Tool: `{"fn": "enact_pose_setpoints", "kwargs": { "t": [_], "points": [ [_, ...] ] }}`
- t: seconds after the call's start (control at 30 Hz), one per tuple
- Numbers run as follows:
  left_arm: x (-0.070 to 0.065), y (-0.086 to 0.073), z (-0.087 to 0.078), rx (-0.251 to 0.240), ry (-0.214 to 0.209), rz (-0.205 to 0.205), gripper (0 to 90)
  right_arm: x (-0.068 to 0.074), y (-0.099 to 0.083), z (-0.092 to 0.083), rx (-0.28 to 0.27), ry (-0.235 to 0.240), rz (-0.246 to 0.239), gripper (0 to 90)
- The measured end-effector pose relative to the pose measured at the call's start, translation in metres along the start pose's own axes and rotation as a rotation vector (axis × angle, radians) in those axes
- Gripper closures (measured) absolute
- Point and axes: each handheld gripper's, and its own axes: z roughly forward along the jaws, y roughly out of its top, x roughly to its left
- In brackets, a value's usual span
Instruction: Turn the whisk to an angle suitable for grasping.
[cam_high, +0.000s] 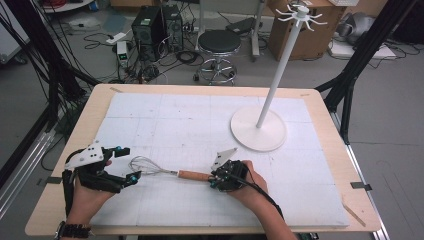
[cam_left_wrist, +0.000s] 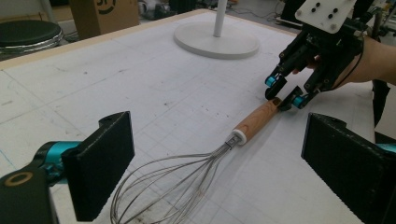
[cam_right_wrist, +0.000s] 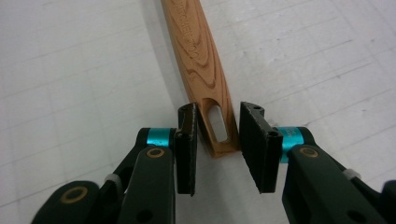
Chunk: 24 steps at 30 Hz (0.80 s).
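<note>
A wire whisk (cam_high: 170, 172) with a wooden handle lies flat on the white mat, wire head to the left. My right gripper (cam_high: 214, 180) is at the handle's right end. In the right gripper view its two pads (cam_right_wrist: 187, 140) flank the slotted tip of the handle (cam_right_wrist: 201, 51), and the gripper (cam_right_wrist: 217, 135) is shut on it. My left gripper (cam_high: 126, 164) rests on the mat at the left, open wide. In the left gripper view the wire head (cam_left_wrist: 173, 186) lies between the left gripper's (cam_left_wrist: 219, 140) spread jaws without touching them, and the right gripper (cam_left_wrist: 282, 93) shows at the handle's (cam_left_wrist: 254, 121) far end.
A white hanger stand (cam_high: 258, 129) with a round base and a tall pole topped by hooks stands at the back right of the mat (cam_high: 190, 115). The wooden table edge (cam_high: 90, 120) frames the mat. A stool (cam_high: 219, 42), boxes and cables sit on the floor beyond.
</note>
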Motion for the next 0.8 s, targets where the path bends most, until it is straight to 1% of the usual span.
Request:
{"fn": "enact_pose_setpoints", "kwargs": {
  "t": [0.13,0.23,0.3,0.33,0.4,0.5,0.6,0.67,0.73,0.77,0.8],
  "points": [
    [-0.001,0.0,0.001,0.005,0.0,0.002,9.8,-0.006,0.001,0.001,-0.011,-0.025,0.015,66.4],
    [-0.001,0.0,0.002,0.008,-0.002,0.003,9.8,-0.012,0.0,0.002,-0.017,-0.039,0.04,62.5],
    [0.0,0.0,0.002,0.008,-0.001,0.001,9.8,-0.015,-0.001,0.003,-0.019,-0.066,0.058,59.5],
    [0.0,-0.001,0.002,0.009,-0.001,0.002,9.8,-0.016,-0.001,0.003,-0.023,-0.065,0.067,58.0],
    [0.0,-0.001,0.003,0.01,-0.001,0.002,9.8,-0.016,-0.001,0.002,-0.03,-0.067,0.069,55.4],
    [0.0,-0.001,0.003,0.01,-0.004,-0.001,9.8,-0.016,-0.002,-0.005,-0.061,-0.052,0.09,49.9],
    [0.0,-0.001,0.003,0.011,-0.005,0.001,9.8,-0.017,-0.007,-0.016,-0.097,-0.051,0.089,43.6],
    [0.0,-0.001,0.004,0.014,-0.007,0.002,9.8,-0.018,-0.012,-0.025,-0.117,-0.032,0.113,43.6],
    [0.0,-0.002,0.005,0.016,-0.006,0.001,9.8,-0.02,-0.018,-0.034,-0.135,-0.004,0.128,50.9],
    [0.0,-0.002,0.005,0.018,-0.007,0.001,9.8,-0.02,-0.021,-0.038,-0.135,0.002,0.132,51.2],
    [0.0,-0.002,0.006,0.019,-0.007,0.0,9.8,-0.02,-0.024,-0.043,-0.144,-0.004,0.136,51.1]
  ]
}}
